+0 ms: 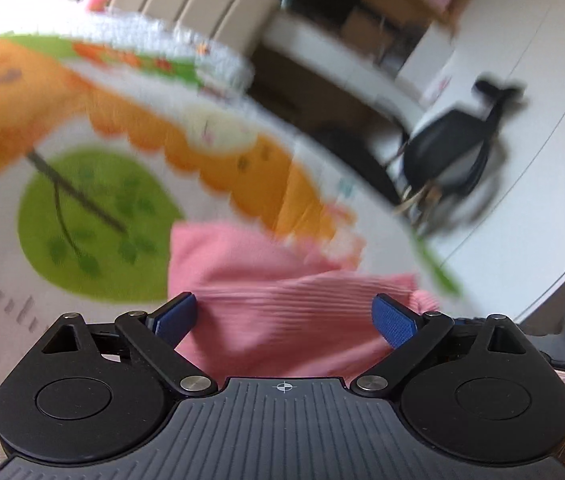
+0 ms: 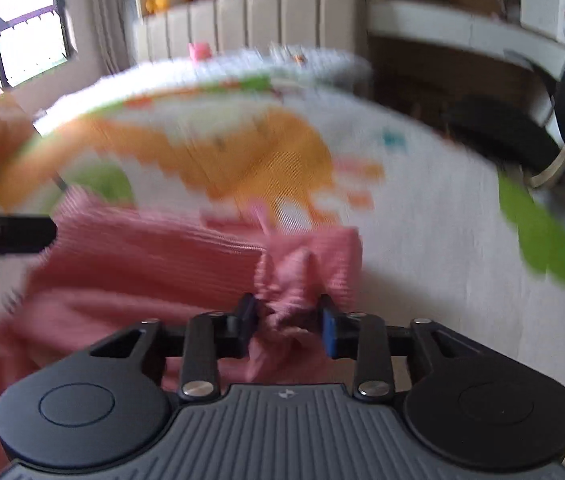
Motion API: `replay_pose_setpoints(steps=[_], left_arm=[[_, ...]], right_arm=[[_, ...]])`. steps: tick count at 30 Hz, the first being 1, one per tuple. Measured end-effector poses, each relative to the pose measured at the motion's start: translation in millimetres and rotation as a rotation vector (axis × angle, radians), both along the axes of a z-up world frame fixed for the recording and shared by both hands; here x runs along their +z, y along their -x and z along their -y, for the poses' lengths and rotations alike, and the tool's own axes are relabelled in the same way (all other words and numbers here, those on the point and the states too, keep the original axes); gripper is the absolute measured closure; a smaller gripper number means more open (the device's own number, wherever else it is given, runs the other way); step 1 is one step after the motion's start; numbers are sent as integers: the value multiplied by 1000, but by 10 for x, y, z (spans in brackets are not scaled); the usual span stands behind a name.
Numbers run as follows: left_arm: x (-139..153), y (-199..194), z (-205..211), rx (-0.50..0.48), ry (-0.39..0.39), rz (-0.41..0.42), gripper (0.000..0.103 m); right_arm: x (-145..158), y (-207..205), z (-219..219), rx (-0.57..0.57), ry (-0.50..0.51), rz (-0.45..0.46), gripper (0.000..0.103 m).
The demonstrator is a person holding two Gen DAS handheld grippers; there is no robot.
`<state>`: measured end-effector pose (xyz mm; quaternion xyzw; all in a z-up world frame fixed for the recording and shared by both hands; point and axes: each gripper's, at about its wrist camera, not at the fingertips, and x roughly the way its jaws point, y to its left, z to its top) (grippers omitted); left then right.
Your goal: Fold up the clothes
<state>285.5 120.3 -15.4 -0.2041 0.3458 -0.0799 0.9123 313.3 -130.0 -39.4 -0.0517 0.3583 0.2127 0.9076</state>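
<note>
A pink ribbed garment [image 1: 282, 312] lies on a bed with a white cover printed with orange and green shapes [image 1: 94, 216]. My left gripper [image 1: 284, 316] is open, its blue pads wide apart over the pink cloth. In the right wrist view the garment [image 2: 154, 264] spreads to the left. My right gripper [image 2: 288, 320] is shut on a bunched fold of the pink garment. The left gripper's black body shows at the left edge of the right wrist view [image 2: 6, 232]. Both views are motion-blurred.
A beige padded headboard [image 2: 266, 20] stands behind the bed. A black office chair [image 1: 458, 152] and a white desk [image 1: 362, 68] are to the right of the bed. A window [image 2: 22, 28] is at the far left.
</note>
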Motion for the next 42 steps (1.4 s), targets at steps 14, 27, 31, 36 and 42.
replay_pose_setpoints(steps=[14,27,31,36,42], left_arm=[[238,5,7,-200,195,151,6],[-276,-156,-145,-18,155,-48,6],[-144,-49,-102,-7,59,-37,5],[66,111,-112,20,-30,2,4],[556,489,-341,115,8,169,3]], right_arm=[[266,-202,-85,102,-54,87,60],[171,-676,-366,78,-17,37,59],[-85,-877,-514,71,40,17,65],[244,-310,-395,125,33,123,98],[752,512,-199,199,13,263,98]])
